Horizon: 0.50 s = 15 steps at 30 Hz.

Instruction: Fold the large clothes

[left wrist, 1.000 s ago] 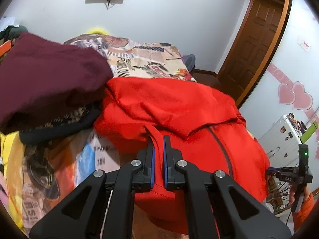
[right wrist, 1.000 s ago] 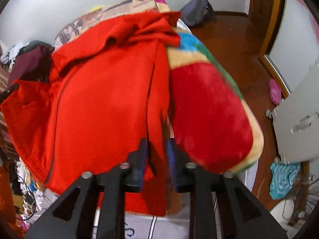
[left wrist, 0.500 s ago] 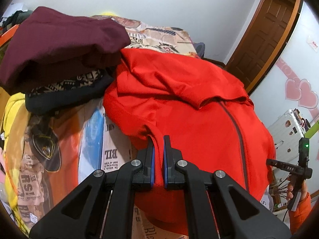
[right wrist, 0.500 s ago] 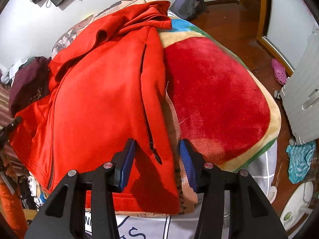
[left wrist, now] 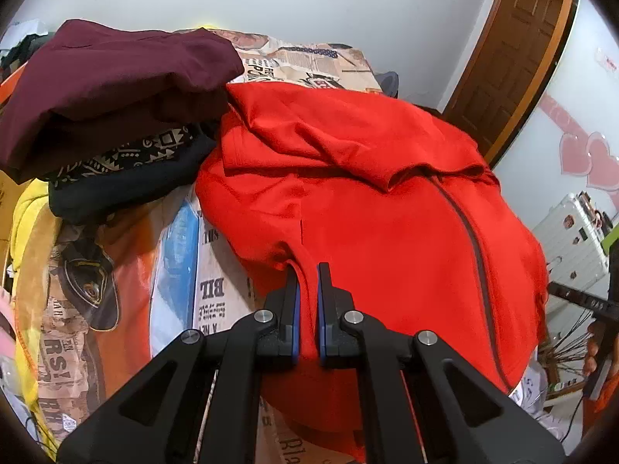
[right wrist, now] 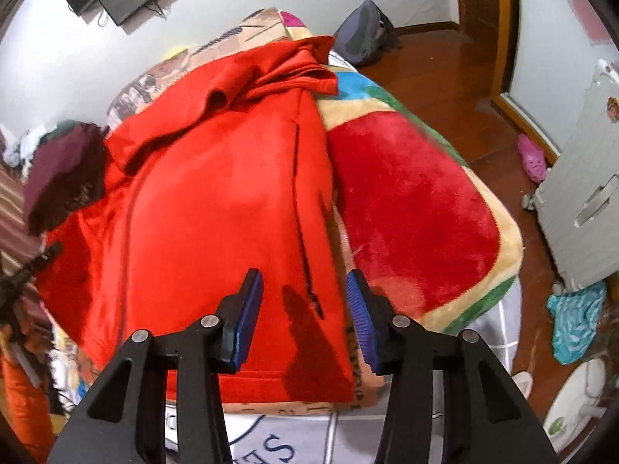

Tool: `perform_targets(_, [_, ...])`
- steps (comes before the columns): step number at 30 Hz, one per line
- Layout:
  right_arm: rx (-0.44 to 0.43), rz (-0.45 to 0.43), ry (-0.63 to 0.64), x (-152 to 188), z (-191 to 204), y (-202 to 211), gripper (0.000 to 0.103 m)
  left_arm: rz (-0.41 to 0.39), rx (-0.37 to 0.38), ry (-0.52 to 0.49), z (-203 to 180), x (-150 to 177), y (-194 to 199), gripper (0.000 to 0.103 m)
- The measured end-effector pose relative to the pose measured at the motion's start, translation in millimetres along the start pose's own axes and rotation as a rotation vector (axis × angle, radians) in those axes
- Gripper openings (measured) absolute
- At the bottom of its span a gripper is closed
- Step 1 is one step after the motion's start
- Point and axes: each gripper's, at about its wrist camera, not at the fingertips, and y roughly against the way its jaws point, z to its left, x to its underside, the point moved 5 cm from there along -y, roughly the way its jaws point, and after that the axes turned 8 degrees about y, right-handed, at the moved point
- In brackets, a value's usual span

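Note:
A large red zip jacket (left wrist: 379, 208) lies spread on the bed, its hood bunched at the far end. It also shows in the right wrist view (right wrist: 209, 208), with a pocket zip near its right edge. My left gripper (left wrist: 307, 286) is shut on a fold of the jacket's near left edge. My right gripper (right wrist: 305, 290) is open and empty, hovering just above the jacket's hem corner near the pocket zip.
A pile of folded clothes, maroon on top (left wrist: 108, 89), sits left of the jacket. A red plush blanket (right wrist: 414, 208) lies right of it. The printed bedsheet (left wrist: 174, 270) shows at left. A white suitcase (right wrist: 580, 208), backpack (right wrist: 363, 38) and door (left wrist: 514, 54) surround the bed.
My right gripper has let go of the jacket's edge, opened wide and pulled back. The jacket now lies flatter. My left gripper stays shut on its fold and has lowered it.

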Motion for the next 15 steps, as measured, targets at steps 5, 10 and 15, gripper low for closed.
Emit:
perform_targets(5, [-0.02, 0.06, -0.005, 1.7, 1.0, -24.1, 0.041, 0.002, -0.004, 0.008, 3.3, 3.6, 0.2, 0.005])
perform_targets(10, [-0.01, 0.072, 0.001, 2.0, 3.7, -38.3, 0.042, 0.006, -0.006, 0.019, 6.3, 4.8, 0.6, 0.005])
perform_targets(15, [-0.043, 0.03, 0.054, -1.6, 17.7, -33.7, 0.013, 0.008, 0.013, 0.024, 2.1, 1.3, -0.1, 0.005])
